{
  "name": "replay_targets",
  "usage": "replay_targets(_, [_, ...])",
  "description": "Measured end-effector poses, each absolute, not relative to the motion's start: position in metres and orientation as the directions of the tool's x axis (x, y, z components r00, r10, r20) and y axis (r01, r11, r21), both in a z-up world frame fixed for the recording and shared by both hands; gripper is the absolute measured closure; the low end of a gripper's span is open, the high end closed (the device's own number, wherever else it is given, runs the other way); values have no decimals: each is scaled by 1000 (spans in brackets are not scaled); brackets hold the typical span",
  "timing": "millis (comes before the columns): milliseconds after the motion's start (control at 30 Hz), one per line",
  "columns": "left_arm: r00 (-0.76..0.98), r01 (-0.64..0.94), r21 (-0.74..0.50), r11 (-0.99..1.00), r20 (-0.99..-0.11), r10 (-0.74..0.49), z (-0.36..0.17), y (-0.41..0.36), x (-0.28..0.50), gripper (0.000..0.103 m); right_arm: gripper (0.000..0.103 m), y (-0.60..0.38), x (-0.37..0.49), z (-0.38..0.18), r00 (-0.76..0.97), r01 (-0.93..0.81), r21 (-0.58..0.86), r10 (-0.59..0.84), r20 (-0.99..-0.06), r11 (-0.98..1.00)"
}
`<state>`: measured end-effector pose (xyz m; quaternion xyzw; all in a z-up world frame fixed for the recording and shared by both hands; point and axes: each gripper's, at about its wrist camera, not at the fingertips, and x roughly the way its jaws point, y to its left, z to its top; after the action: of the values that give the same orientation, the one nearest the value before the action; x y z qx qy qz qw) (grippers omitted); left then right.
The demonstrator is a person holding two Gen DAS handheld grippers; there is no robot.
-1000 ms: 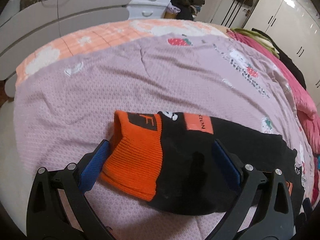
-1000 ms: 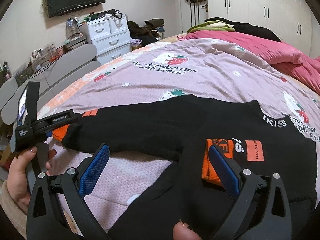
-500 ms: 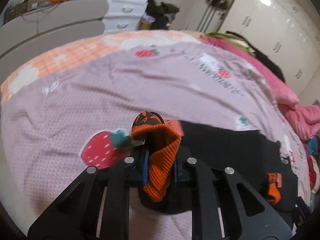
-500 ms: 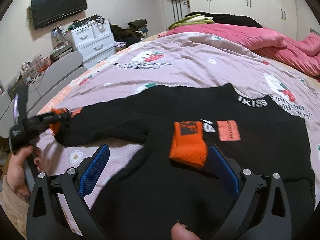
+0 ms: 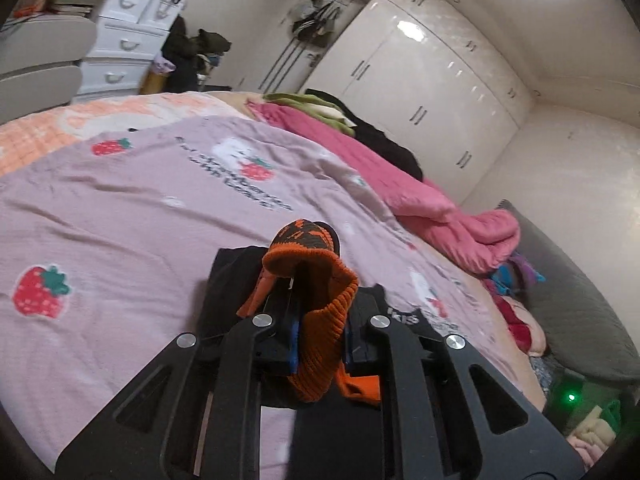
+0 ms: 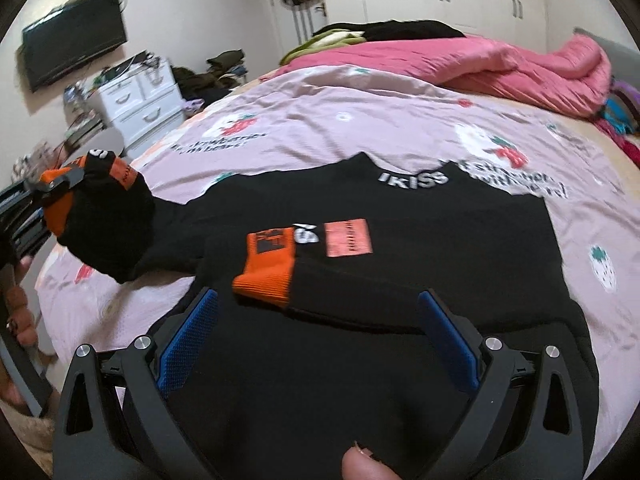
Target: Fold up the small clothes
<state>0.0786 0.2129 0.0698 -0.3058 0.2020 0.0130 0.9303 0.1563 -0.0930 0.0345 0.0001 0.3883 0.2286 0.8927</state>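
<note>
The left hand-held gripper [image 5: 318, 336] is clamped shut, its blue pads pinching an orange cuff [image 5: 320, 300] raised above the bed. The right hand-held gripper [image 6: 318, 336] is spread wide and holds nothing, with a fingertip [image 6: 366, 464] visible at its base.

The left wrist view sits low and close over the bed [image 5: 120, 208], looking along the left tool [image 5: 320, 344] toward the white wardrobe [image 5: 420, 92]. The right wrist view looks from the bed's near edge across the black sweater [image 6: 400, 264] toward that wardrobe. Both views share the sweater, the pink quilt [image 6: 460, 60] and the drawers [image 6: 140, 104].
</note>
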Motion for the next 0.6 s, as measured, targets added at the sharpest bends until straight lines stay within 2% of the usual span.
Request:
replay_targets(167, [914,-58,-594,803,-355,-197,73,189,91,95,4,-116,162,32,586,-352,223,400,-704,909])
replay_targets(467, [881,56,-580,813,-354,-313,71,145,104,95,4,-163,174,34,611,-221,302,373,-699,928])
replay_targets(600, [842,137,-618,774,-339,-420,66,127,114,95,4,-182,177,31,614,-169,332,362,-701,928])
